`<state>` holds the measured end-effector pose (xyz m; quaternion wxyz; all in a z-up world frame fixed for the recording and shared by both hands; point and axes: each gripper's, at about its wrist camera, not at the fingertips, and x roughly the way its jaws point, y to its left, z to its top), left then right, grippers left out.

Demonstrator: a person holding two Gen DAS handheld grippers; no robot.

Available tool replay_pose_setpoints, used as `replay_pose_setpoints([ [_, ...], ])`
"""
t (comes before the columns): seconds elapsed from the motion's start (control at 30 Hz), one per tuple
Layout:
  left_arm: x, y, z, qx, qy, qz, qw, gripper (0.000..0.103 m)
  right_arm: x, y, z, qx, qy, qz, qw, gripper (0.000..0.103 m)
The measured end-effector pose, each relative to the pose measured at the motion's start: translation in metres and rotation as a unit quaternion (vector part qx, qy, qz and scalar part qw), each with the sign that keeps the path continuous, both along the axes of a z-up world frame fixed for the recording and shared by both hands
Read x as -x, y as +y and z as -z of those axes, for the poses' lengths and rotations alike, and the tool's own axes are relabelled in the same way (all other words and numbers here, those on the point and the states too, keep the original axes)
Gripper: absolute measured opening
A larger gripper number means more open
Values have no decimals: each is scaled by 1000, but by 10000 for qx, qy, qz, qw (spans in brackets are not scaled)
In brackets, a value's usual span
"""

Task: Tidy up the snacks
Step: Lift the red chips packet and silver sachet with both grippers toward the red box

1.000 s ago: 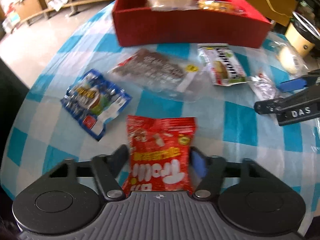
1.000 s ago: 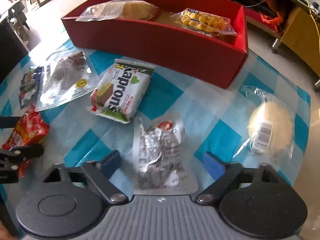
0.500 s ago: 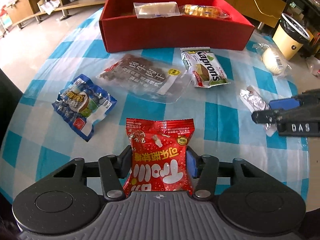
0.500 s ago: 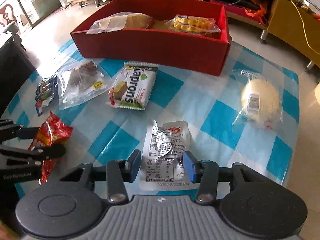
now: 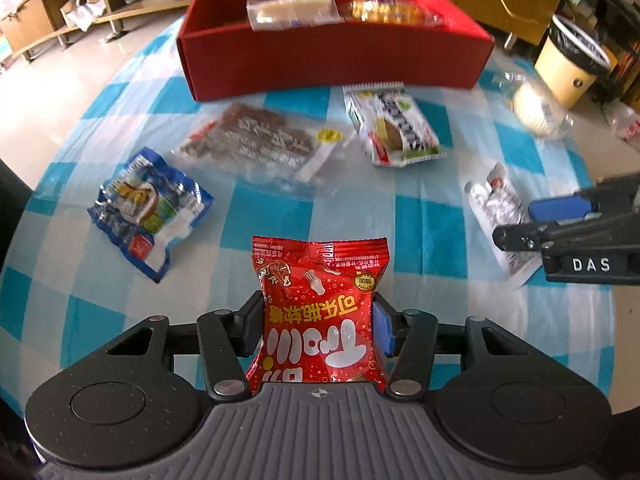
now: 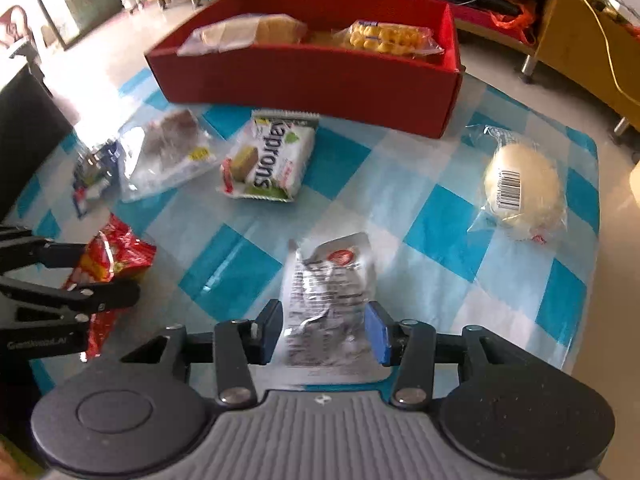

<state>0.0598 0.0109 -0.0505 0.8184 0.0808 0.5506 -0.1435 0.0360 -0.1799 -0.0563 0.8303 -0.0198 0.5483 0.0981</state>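
Note:
My left gripper [image 5: 318, 330] is shut on a red candy bag [image 5: 320, 304] and holds it above the checked tablecloth. My right gripper [image 6: 324, 334] is shut on a silver foil pouch [image 6: 328, 280], lifted off the cloth. The red box [image 5: 332, 60] stands at the far side and holds a wrapped bread [image 6: 248, 32] and a yellow biscuit pack [image 6: 384, 36]. In the left wrist view the right gripper [image 5: 560, 224] and its silver pouch [image 5: 500, 208] show at the right. In the right wrist view the left gripper [image 6: 60, 272] and the red bag [image 6: 108, 256] show at the left.
On the cloth lie a blue snack bag [image 5: 148, 208], a clear pack of brown strips [image 5: 256, 144], a Kaprons wafer pack [image 6: 272, 160] and a round bun in plastic [image 6: 524, 188]. The table edge [image 6: 592, 280] runs at the right. A bin [image 5: 572, 68] stands beyond.
Both grippers closed on their packs and lifted them off the cloth. The views rose and moved a little toward the red box.

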Motion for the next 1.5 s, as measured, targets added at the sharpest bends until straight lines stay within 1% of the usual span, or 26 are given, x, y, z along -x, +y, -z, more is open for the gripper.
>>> replay_pose_setpoints([
  [0.03,1,-1,1,-42,-21,13,10000,62,-2,1,3,42,34,-18,10000,59],
  [0.1,1,-4,1,-107,-112,63,9999,63,-7,1,9,90,40,-22,9999,68],
  [0.23,-4,-6,5,-145,-159,8,9998,68,-16,2,14,144,-12,-9,9999,74],
  [0.3,-3,-9,6,-203,-208,49,9996,70,-14,7,14,257,-72,-27,9996,70],
  [0.33,-2,-11,6,-256,-250,87,9993,69,-12,9,14,278,-101,-61,9995,64],
  [0.4,-3,-12,5,-203,-226,110,9995,65,-7,11,11,243,-115,-117,9996,57],
  [0.43,-3,-11,5,-163,-203,101,9996,64,-6,12,10,244,-101,-123,9996,56],
  [0.6,-2,-7,-4,100,-127,34,9999,62,2,9,5,130,-57,-120,9998,55],
  [0.83,-2,-12,-23,199,-424,43,9989,62,4,-1,-17,-79,-376,80,9992,55],
  [1.2,-8,-23,-41,373,-645,86,9972,62,-4,-4,-39,-109,-738,158,9971,55],
  [1.5,-19,-24,-57,517,-839,-19,9951,62,-7,-11,-54,-52,-1006,235,9946,55],
])
